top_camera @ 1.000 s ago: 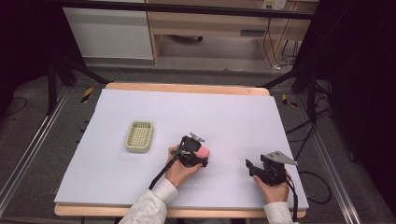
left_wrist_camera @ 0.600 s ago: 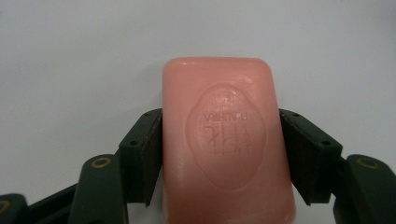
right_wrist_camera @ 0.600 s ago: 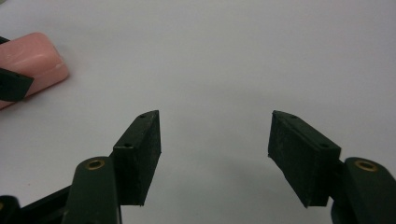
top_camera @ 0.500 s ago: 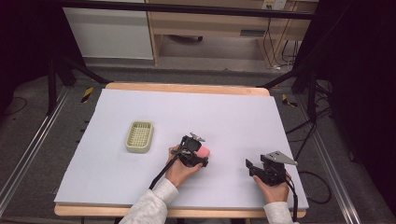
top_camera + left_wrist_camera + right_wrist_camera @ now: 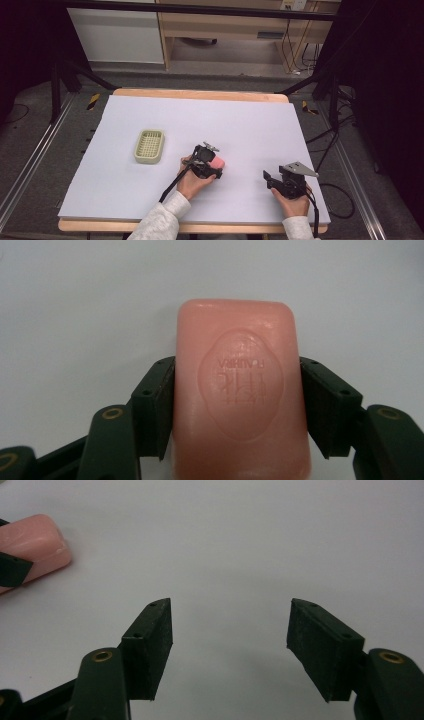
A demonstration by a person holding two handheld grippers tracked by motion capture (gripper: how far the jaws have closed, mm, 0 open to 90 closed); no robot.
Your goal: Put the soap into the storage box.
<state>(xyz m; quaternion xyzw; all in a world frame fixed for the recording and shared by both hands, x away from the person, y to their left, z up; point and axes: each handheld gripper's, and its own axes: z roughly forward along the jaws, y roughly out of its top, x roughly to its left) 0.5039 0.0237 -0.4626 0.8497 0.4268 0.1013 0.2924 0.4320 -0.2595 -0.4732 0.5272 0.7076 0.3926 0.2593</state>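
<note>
1. Looking down from the high view, the soap (image 5: 217, 163) lies on the white table (image 5: 240, 125), well to the right of the soap dish (image 5: 149, 146) and apart from it. The left gripper (image 5: 212, 166) is at the soap, its jaws on either side of the pink bar. The right gripper (image 5: 268, 178) rests on the table further right of the soap, well apart from it, held by a hand (image 5: 294, 204).

2. Seen from the left gripper view, the soap (image 5: 240, 390) sits flat on the table between the two black jaws, stamped face up. The jaws have just been closing, and both pads now press on the bar's long sides.

3. Seen from the right gripper view, the jaws stand wide apart with nothing but bare table (image 5: 240, 545) between them. The soap (image 5: 30, 542) lies off to the upper left, one jaw of the other gripper against its near side.
</note>
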